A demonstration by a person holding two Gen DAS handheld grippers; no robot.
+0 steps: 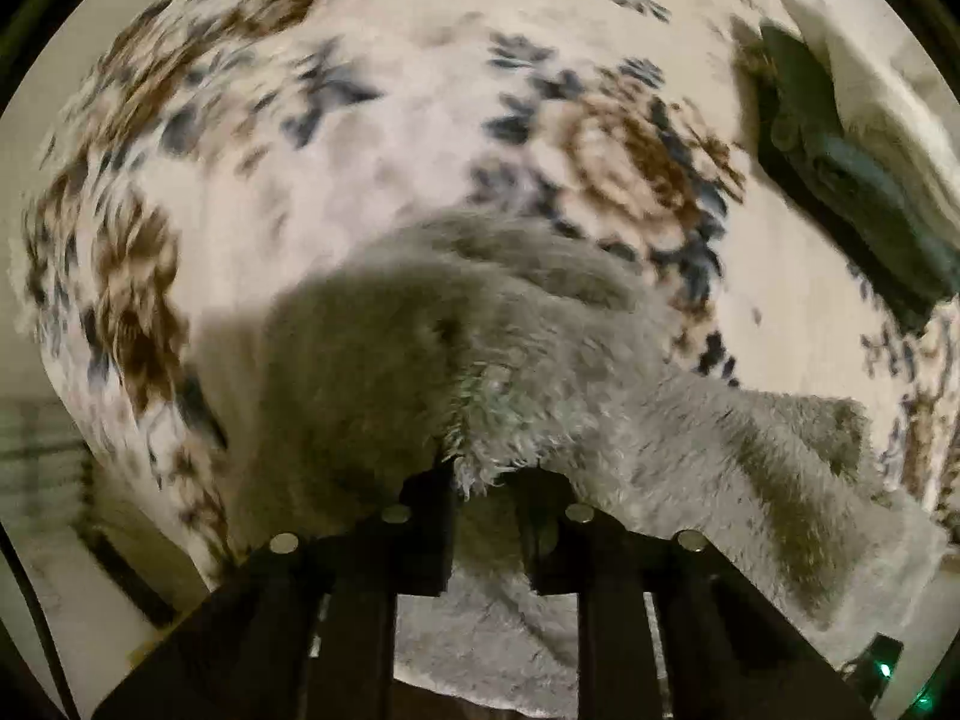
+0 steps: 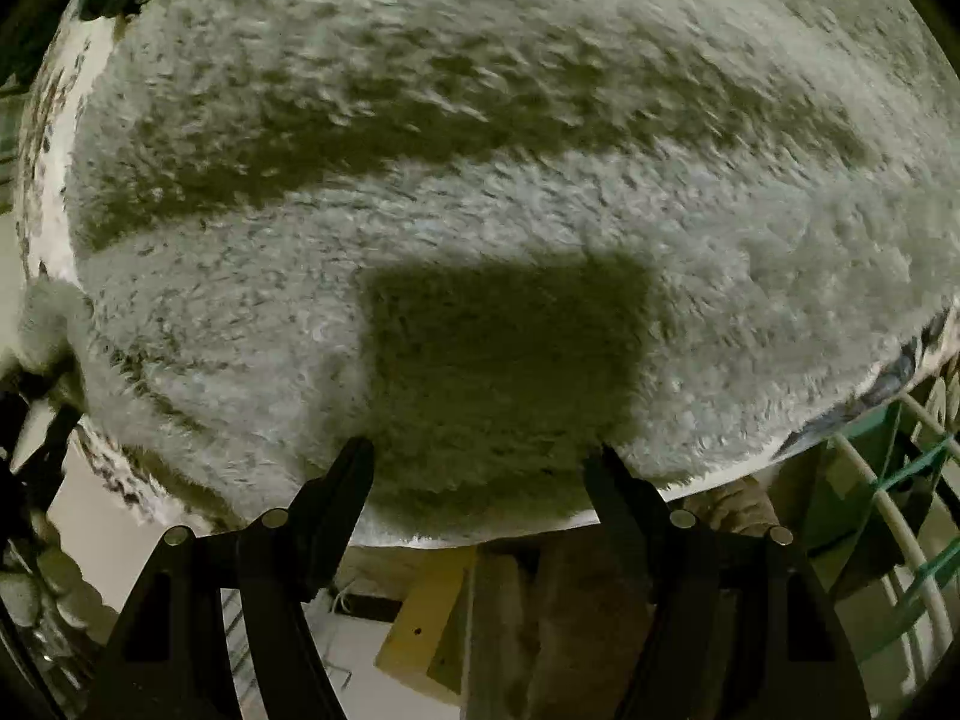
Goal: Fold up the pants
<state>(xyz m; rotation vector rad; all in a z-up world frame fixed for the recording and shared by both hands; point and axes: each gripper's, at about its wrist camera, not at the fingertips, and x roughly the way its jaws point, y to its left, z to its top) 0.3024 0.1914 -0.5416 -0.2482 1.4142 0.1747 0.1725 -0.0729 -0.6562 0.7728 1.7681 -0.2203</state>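
- We see our left gripper point(image 1: 487, 483) with its two black fingers pinched on a tuft of the fuzzy grey fleece pants point(image 1: 540, 372), lifting that edge off the floral brown-and-blue patterned blanket point(image 1: 372, 138) that carries them.
- The rest of the pants trails toward the blanket's right edge and lies flat there.
- A dark green folded cloth point(image 1: 840, 180) lies well apart, near the blanket's far right corner, beside a cream pillow point(image 1: 888, 96).
- Our right gripper point(image 2: 483, 456) has its black fingers spread wide, holding nothing, their tips at the near hem of the pants point(image 2: 480, 150).
- The right wrist view shows the fleece spread flat, filling the view, with the gripper's shadow on it.
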